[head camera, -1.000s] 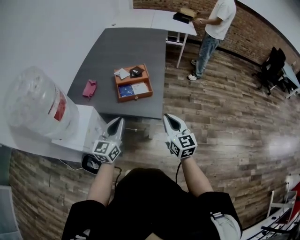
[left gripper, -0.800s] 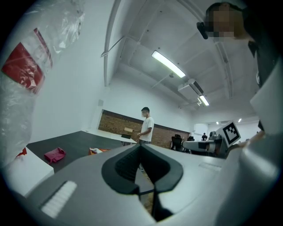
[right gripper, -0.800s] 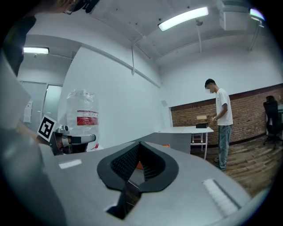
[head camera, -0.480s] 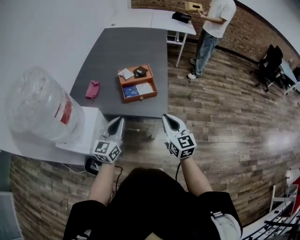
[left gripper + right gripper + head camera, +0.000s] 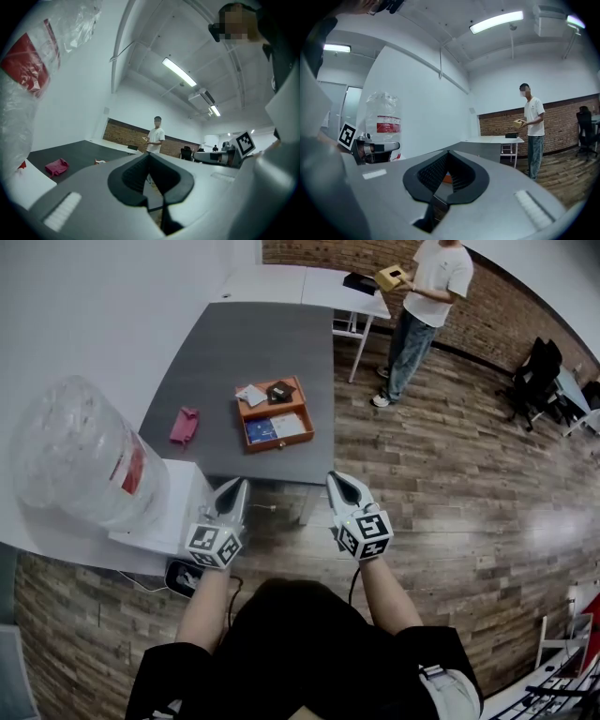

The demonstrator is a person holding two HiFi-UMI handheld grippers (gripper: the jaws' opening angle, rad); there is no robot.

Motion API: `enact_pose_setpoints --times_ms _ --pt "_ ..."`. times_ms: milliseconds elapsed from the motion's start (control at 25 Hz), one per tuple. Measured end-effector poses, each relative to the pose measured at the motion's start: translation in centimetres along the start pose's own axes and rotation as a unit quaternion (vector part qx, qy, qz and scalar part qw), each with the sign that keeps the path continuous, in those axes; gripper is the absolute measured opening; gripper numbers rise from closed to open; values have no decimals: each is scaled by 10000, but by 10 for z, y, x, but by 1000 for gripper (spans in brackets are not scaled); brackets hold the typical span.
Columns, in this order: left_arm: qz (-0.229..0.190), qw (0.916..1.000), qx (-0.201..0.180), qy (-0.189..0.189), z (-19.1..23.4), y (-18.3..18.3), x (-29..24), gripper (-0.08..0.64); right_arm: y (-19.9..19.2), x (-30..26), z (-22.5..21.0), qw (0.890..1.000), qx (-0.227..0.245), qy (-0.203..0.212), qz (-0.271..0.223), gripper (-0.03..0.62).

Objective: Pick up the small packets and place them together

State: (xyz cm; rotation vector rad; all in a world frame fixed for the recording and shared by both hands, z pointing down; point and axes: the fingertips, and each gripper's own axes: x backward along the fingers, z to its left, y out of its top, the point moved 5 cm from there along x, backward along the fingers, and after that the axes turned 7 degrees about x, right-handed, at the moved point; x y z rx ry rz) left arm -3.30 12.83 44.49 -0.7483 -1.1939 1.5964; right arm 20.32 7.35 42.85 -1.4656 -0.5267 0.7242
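My left tongs (image 5: 240,482) and right tongs (image 5: 336,476) are both pressed together, tip against tip, with nothing pinched in either. I hold them side by side and roughly level, short of the near edge of the grey table (image 5: 253,334), over the wooden floor (image 5: 450,474) and touching nothing. In their own views the left tongs (image 5: 150,154) and the right tongs (image 5: 448,152) each show the dark pads meeting at a point.

The packets are all at an orange tray (image 5: 279,441), which sits on the table towards its near right corner. A blue packet (image 5: 260,430) and a white packet (image 5: 288,425) lie flat inside it, side by side. At the tray's far end a second white packet (image 5: 249,393) hangs over the far left corner and a dark packet (image 5: 279,390) sits just beside it. A pink cloth (image 5: 184,425) lies apart from the tray, by the table's left edge.

To my left a big clear water bottle (image 5: 80,465) stands on a white stand (image 5: 178,507), next to the table's near left corner. Beyond the table, a person (image 5: 427,306) stands by a white table (image 5: 281,282), holding a tan box (image 5: 392,277).
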Motion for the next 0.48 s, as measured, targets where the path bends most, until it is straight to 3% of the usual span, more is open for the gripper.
enact_pose_setpoints --times_ms 480 --pt "33 10000 -35 -13 -9 -2 2 0 -1 1 2 9999 82 109 39 2"
